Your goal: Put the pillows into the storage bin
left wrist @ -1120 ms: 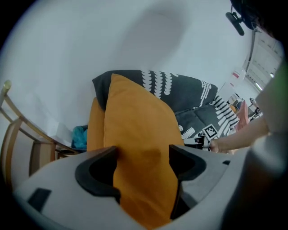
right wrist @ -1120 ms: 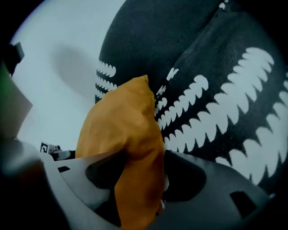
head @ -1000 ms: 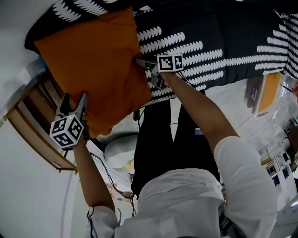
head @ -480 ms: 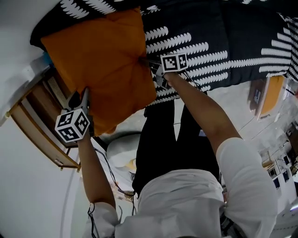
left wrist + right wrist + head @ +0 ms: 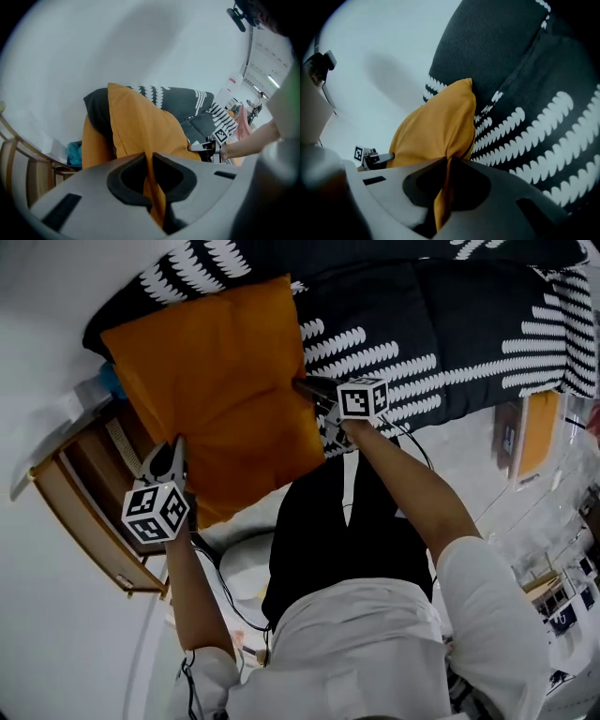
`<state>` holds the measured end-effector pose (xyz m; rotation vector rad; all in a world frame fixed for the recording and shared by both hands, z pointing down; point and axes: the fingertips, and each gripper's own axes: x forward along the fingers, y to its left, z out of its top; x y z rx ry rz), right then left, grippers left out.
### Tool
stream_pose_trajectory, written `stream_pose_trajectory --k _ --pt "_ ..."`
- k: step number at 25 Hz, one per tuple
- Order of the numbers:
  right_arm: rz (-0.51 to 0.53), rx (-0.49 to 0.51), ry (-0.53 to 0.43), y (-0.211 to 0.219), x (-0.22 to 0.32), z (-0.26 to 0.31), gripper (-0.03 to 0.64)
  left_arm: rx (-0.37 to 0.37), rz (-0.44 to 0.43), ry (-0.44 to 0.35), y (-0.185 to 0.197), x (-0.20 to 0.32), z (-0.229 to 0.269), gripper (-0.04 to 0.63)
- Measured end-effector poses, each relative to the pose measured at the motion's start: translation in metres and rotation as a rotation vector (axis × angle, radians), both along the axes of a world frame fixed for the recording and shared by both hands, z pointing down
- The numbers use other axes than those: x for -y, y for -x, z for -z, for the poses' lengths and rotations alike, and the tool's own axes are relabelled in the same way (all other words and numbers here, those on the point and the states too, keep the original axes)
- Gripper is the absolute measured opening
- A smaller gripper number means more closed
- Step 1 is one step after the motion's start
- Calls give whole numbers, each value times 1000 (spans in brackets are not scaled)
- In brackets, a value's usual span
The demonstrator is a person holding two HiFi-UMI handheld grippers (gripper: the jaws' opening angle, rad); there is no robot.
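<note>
An orange pillow [image 5: 211,390] hangs in front of a black sofa with white leaf print [image 5: 450,334]. My left gripper [image 5: 178,451] pinches the pillow's lower left edge, and its jaws have just closed on the fabric, which runs between the pads in the left gripper view as an orange pillow [image 5: 140,131]. My right gripper [image 5: 305,388] has also just closed, gripping the pillow's right edge; a fold of the orange pillow [image 5: 440,131] sits in its jaws. No storage bin is visible.
A wooden side table [image 5: 84,502] stands at the left below a white wall. A person's black trousers and white shirt [image 5: 356,652] fill the lower middle. An orange item behind clear plastic [image 5: 536,432] stands at the right. A blue object [image 5: 74,153] lies beside the sofa.
Both grippers have closed on the pillow's edges and lifted it; the pillow now sits slightly further right and off the sofa seat.
</note>
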<state>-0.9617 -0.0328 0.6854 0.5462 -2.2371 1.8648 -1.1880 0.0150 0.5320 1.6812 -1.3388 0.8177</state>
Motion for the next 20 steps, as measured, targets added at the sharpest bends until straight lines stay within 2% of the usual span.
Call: stream_pose_trajectory --k 3,7,12,16,20 --pt "-100 2 -55 -46 11 49 38 -33 -46 -56 -31 13 26 32" --pt "-246 -28 -152 -133 29 121 37 -94 -147 -138 -99 47 67 26" --pt "-425 -69 -300 -259 28 227 36 -176 -285 -230 -210 72 137 23" --pt "-623 -90 -427 -364 18 312 35 -260 -428 -337 -309 89 202 21" --pt "-742 -158 -516 -459 -35 386 35 -324 -534 -388 -404 54 258 21"
